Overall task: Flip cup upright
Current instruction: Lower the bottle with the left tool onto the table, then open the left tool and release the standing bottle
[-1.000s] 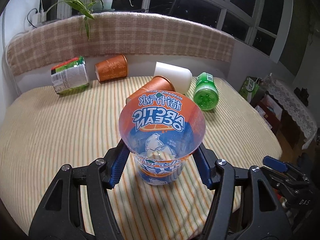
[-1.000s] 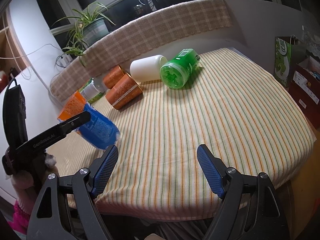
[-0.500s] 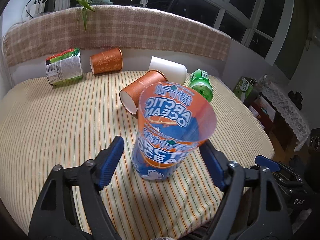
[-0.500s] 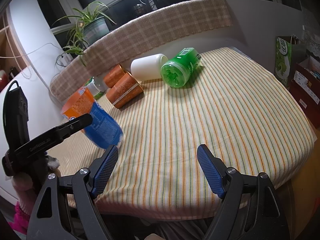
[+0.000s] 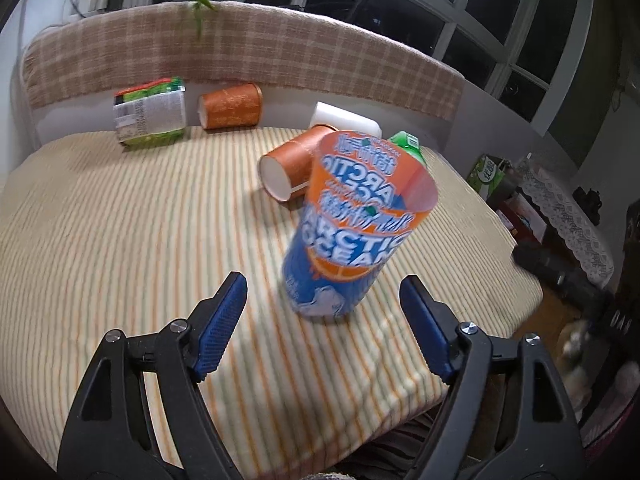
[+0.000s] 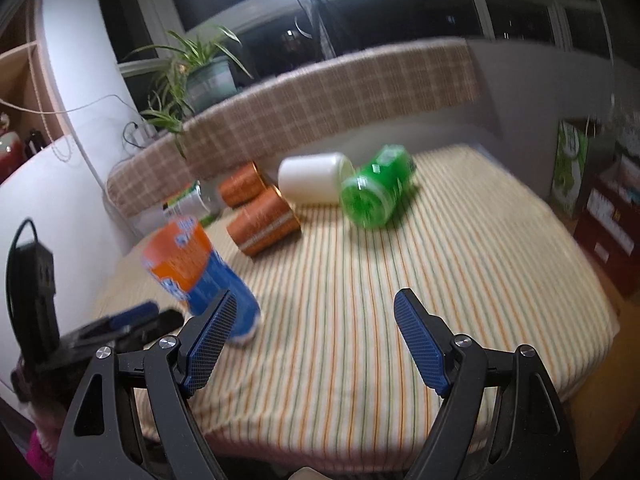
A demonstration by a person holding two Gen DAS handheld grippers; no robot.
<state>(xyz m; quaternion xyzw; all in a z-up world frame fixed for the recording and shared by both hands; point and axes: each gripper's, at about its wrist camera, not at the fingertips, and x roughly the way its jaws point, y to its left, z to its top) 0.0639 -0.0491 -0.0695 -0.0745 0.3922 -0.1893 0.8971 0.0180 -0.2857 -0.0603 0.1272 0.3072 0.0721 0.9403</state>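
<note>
An orange and blue "Arctic Ocean" plastic cup [image 5: 352, 232] stands mouth up on the striped tablecloth [image 5: 120, 240]. My left gripper [image 5: 324, 320] is open, pulled back from the cup, touching nothing. The cup also shows in the right wrist view [image 6: 200, 276] at the left, with the left gripper's fingers [image 6: 132, 320] beside it. My right gripper [image 6: 312, 344] is open and empty over the cloth's near part.
Several items lie on their sides at the back: two orange paper cups [image 5: 232, 106] [image 5: 292, 164], a white cup [image 6: 312, 176], a green bottle [image 6: 376, 192], a green-labelled tub [image 5: 150, 110]. A plaid bench back [image 5: 240, 52] and potted plant [image 6: 200, 76] stand behind.
My left gripper opened, released the cup and drew back; the cup now stands free on the cloth. The right gripper's view tilted up slightly.
</note>
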